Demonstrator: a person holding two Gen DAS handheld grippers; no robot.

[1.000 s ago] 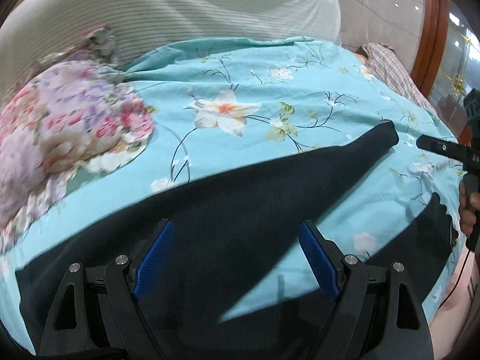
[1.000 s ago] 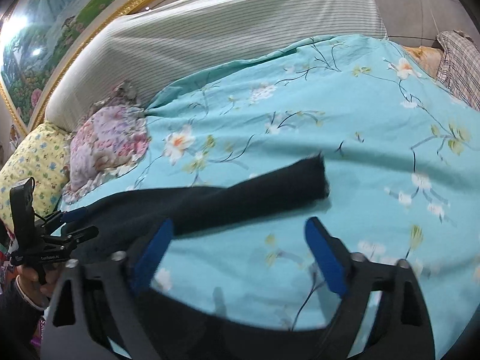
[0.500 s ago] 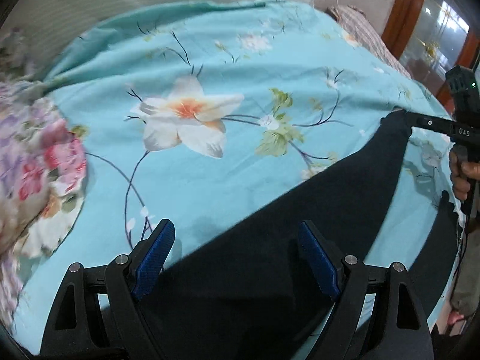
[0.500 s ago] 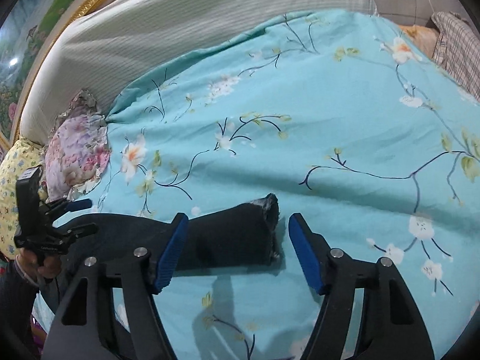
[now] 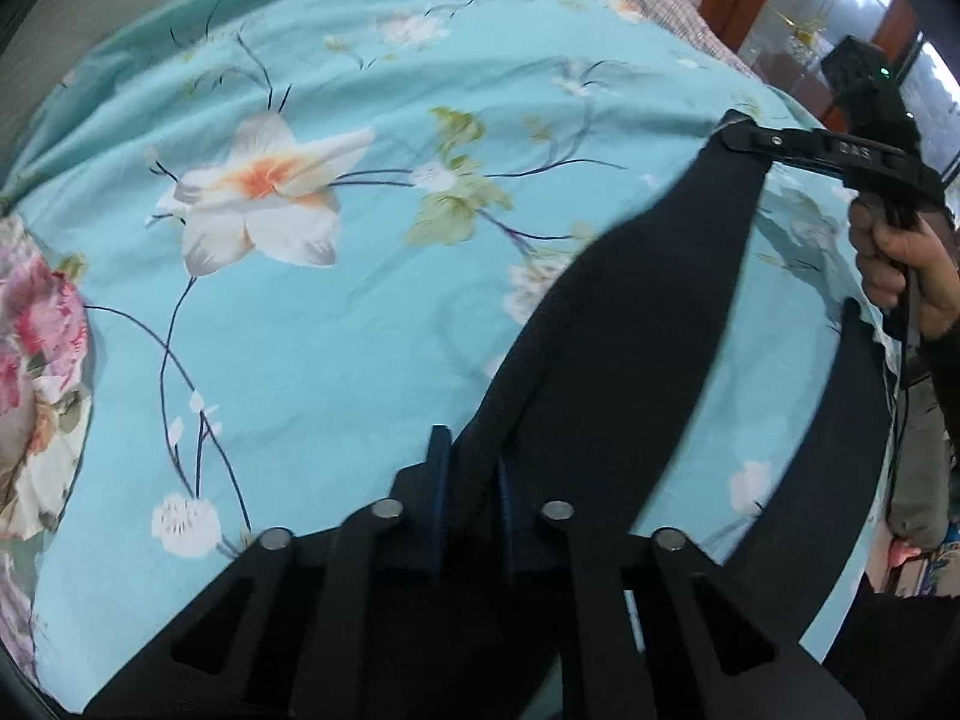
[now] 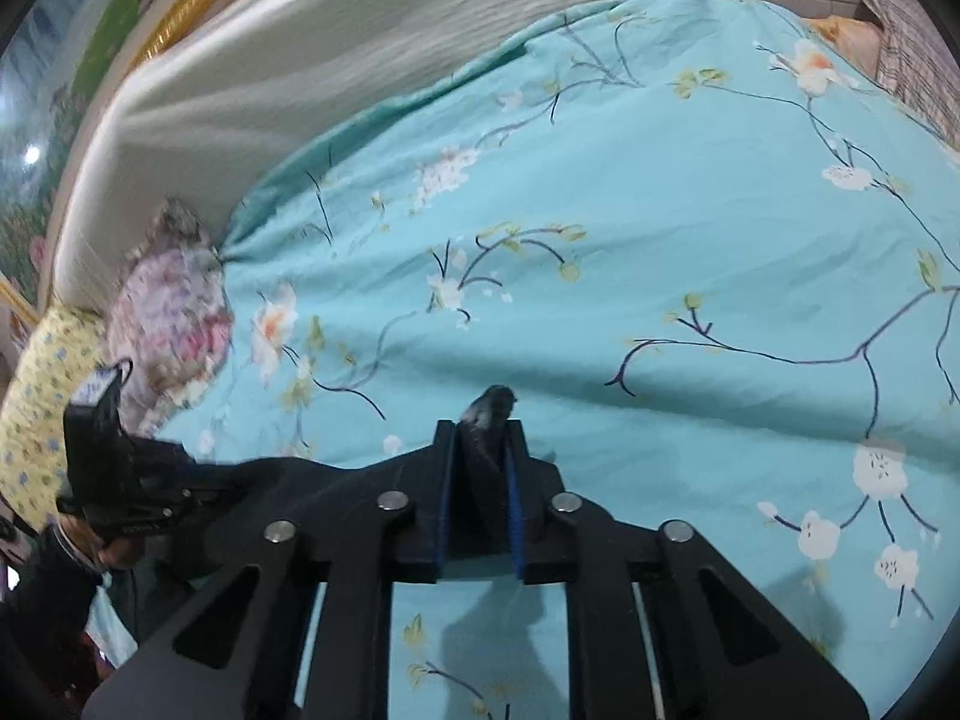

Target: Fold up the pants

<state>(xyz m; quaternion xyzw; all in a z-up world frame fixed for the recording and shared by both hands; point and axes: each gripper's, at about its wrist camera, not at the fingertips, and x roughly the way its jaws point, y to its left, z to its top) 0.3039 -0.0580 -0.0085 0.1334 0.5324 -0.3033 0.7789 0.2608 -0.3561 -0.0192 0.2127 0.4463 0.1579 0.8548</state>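
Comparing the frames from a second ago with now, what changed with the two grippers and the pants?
Both grippers closed. The left gripper, open over the dark pants before, now pinches the fabric near the waist end. The right gripper, open around the leg cuff earlier, now clamps that cuff. The gripped leg now runs taut between them instead of lying slack. The floral bedspread and pillows stayed as they were.

Black matt knit-looking cloth pants, pinched in both tongs. Left gripper and right gripper: matt black plastic frames, dull silver metal rivets, blue pads, possibly rubber; blur hides texture. Beneath both: turquoise floral cotton-like bedspread, smooth, faint sheen. Beyond the right tongs: ribbed off-white cloth headboard, glossy gilt picture frame.
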